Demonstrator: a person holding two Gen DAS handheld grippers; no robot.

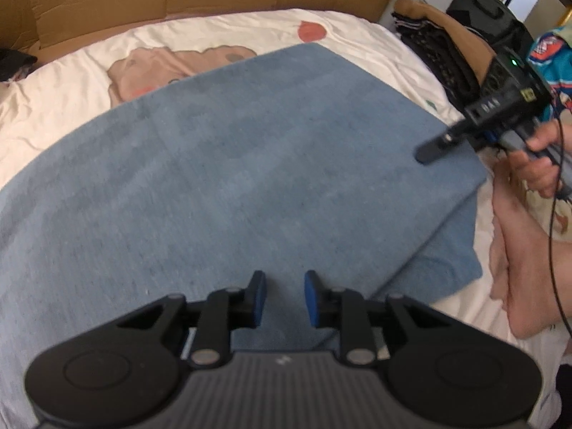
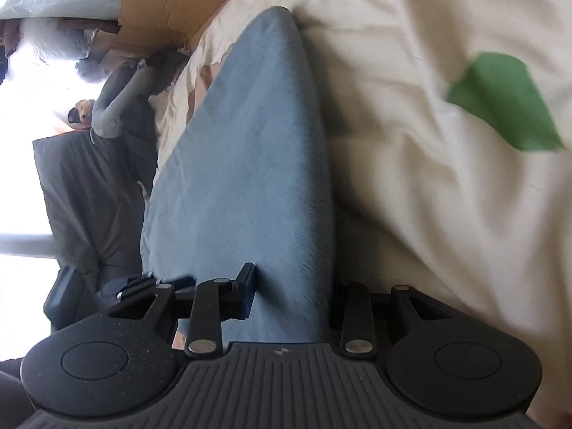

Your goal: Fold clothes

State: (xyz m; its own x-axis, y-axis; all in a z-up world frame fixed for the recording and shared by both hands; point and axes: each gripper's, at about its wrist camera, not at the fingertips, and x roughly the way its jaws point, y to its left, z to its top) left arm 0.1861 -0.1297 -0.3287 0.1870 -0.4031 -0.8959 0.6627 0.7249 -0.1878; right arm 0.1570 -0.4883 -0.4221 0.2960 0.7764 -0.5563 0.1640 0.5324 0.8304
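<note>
Left wrist view: looking down over the blue cloth [image 1: 228, 164], lying flat and already doubled on the bed sheet [image 1: 71, 68], a lower layer peeking out at the near right corner.
Left claw [image 1: 285, 298]: hovering just above the near part of the cloth, fingers standing apart, pinching nothing.
Right claw [image 1: 429, 153]: reaching in from the right at the cloth's right edge; seen side-on, so not telling from here whether gripping.
Hand [image 1: 540, 164]: holding that tool, a bare foot [image 1: 518, 268] resting on the sheet beside the cloth.
Right wrist view: looking along the blue cloth [image 2: 250, 150], stretching away from the camera as a long tapering band toward a cardboard panel [image 2: 178, 3].
Right claw [image 2: 291, 298]: straddling the near edge of the cloth, fingers spread with fabric between them; right finger mostly hidden, pads seemingly not pressing.
Handling, judging: soft, limp, light, likely fleecy and thick; sagging if lifted by one point, not fragile.
Hold, judging: pinching both layers at the two corners of one short edge.
Long axis: running away from the right claw, crosswise in the left view.
</note>
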